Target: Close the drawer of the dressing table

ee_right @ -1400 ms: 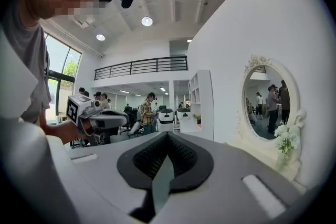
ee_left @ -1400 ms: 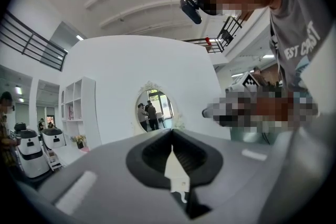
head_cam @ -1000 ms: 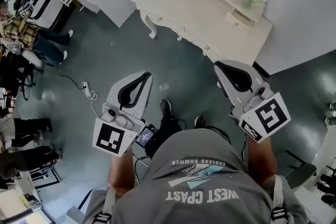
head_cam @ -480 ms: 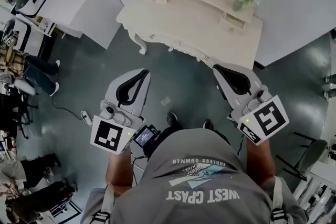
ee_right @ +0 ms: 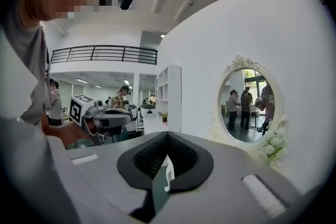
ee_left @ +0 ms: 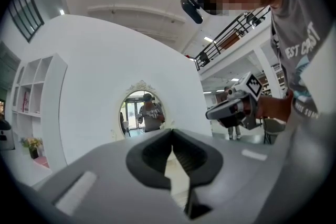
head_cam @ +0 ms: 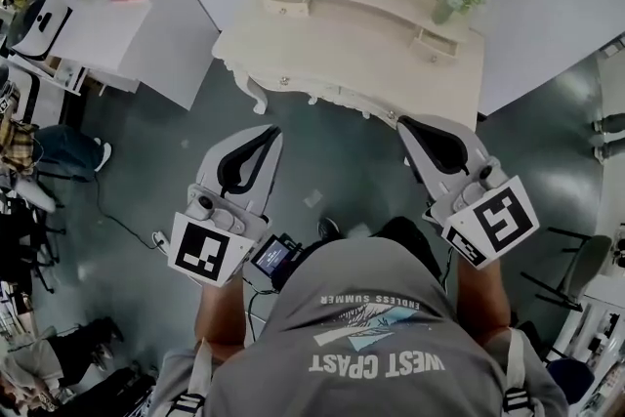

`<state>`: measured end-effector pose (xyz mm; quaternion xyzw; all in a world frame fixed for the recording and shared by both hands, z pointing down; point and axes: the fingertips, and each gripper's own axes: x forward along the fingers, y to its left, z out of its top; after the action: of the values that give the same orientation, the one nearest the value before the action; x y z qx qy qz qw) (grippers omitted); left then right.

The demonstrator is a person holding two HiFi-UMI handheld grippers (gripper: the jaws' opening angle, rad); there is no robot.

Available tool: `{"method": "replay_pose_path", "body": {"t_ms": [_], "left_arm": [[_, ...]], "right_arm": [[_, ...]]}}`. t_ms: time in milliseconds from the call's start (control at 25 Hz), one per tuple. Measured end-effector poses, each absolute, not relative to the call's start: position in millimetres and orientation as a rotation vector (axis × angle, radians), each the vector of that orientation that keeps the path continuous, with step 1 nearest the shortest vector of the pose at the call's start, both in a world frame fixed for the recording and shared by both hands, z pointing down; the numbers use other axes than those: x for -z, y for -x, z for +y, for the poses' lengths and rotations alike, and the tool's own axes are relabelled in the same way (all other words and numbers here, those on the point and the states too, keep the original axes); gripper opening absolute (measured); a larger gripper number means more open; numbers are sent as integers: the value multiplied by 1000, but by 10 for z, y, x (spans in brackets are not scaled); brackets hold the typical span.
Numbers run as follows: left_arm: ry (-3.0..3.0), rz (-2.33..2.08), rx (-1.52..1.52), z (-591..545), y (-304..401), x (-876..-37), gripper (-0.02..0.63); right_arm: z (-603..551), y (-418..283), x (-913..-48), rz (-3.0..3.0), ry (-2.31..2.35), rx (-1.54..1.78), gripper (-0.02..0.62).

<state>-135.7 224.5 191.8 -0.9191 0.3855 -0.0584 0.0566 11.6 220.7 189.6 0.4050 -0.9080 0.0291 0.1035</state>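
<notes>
The left hand-held gripper (head_cam: 274, 130) and the right hand-held gripper (head_cam: 403, 122), both pressed together on nothing, point at the dressing table (head_cam: 371, 54) standing broadside ahead, its drawer front (head_cam: 293, 81) facing them, the right one nearer, close to the table's right end.

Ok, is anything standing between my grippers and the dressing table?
Nothing visible does. Only bare grey floor lies between the left gripper and the dressing table. In the head view, the right gripper has its tip at the table's front edge. Both grippers are shut and empty.
</notes>
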Motion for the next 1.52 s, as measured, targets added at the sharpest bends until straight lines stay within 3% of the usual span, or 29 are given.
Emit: {"method": "replay_pose_path", "body": {"t_ms": [800,1520], "left_arm": [[2658,1507,229,1817,1928,-2015,2],[2467,1790,368,993,1301,-2048,3]], "right_arm": [[1345,390,-1965,-2796,-906,-78,0],[158,12,-2123,-2948,-559,-116,0]]}}
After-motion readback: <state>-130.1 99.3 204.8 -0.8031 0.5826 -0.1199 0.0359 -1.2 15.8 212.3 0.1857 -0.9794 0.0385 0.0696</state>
